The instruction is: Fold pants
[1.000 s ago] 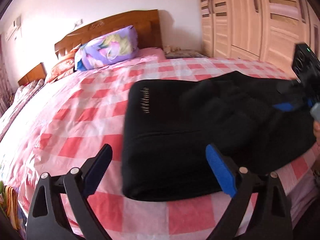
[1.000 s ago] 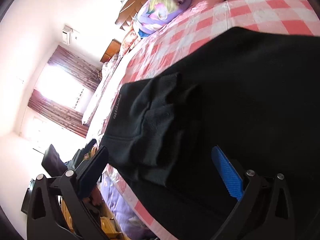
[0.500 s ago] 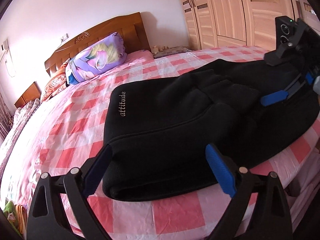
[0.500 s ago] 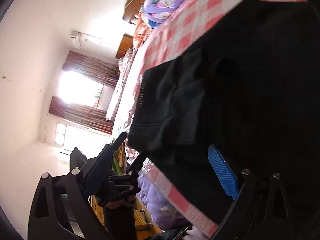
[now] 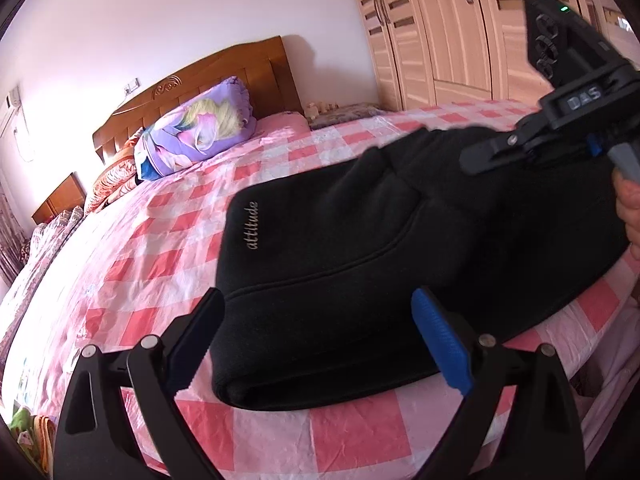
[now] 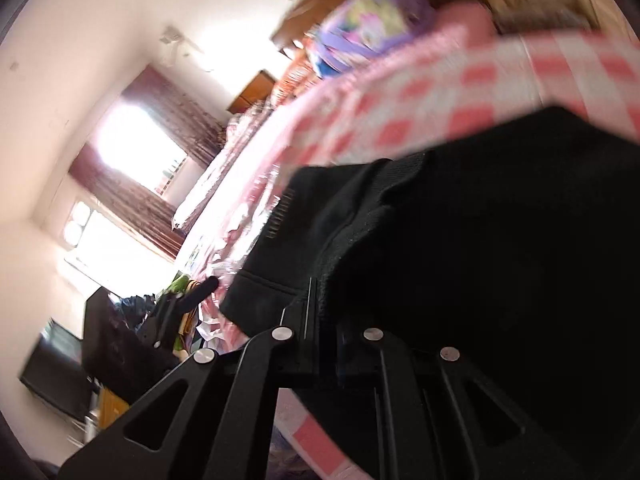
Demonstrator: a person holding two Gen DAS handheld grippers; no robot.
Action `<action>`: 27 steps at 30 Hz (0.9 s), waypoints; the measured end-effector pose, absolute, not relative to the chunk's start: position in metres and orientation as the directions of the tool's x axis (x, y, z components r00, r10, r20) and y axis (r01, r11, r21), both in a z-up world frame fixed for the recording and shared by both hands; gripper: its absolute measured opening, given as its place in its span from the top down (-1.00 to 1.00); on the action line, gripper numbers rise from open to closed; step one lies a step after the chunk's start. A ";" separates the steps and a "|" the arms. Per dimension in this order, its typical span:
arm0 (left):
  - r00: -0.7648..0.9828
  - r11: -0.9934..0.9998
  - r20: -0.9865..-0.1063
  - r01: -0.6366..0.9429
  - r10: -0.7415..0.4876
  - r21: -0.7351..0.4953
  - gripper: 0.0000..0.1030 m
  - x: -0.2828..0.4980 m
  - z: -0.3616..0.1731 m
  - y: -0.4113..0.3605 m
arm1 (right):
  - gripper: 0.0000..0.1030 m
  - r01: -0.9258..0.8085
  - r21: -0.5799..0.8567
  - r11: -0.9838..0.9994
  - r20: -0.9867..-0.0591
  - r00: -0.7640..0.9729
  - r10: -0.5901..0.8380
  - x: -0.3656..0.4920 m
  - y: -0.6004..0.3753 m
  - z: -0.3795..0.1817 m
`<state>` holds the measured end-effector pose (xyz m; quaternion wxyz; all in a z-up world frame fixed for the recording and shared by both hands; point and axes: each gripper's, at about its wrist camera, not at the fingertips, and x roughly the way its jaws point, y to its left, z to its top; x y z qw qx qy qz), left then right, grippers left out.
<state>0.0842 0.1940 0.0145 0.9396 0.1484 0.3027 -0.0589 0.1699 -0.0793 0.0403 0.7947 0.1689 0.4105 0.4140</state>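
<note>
While the black pants (image 5: 400, 248) lie part-folded on the bed (image 5: 160, 248), right hand-held gripper (image 6: 320, 300) has just closed, seemingly pinching fabric, though blurred. Left hand-held gripper (image 5: 320, 340) gapes empty at the pants' near edge. Next: carry that end across.

The right hand-held gripper (image 6: 320, 300) is pinching an edge of the black fleece pants (image 6: 460, 248), its jaws having just closed on the fabric. The pants are lying on the pink-and-white checked bed (image 6: 420, 112), everything blurred.
</note>
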 end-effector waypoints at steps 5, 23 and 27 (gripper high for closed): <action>0.837 0.962 -0.543 0.194 -0.061 0.190 -0.89 0.072 0.030 0.205 | 0.82 -0.493 0.625 0.605 -0.515 0.321 0.795 0.156 -0.100 0.032; 0.734 0.995 -0.679 0.048 0.021 0.083 -0.91 0.114 -0.007 0.241 | 0.55 -0.296 0.719 0.629 -0.563 0.284 0.776 0.174 -0.152 -0.023; 0.760 0.998 -0.649 0.041 -0.004 0.041 -0.91 0.103 -0.001 0.248 | 0.54 -0.255 0.737 0.626 -0.583 0.228 0.780 0.185 -0.152 -0.035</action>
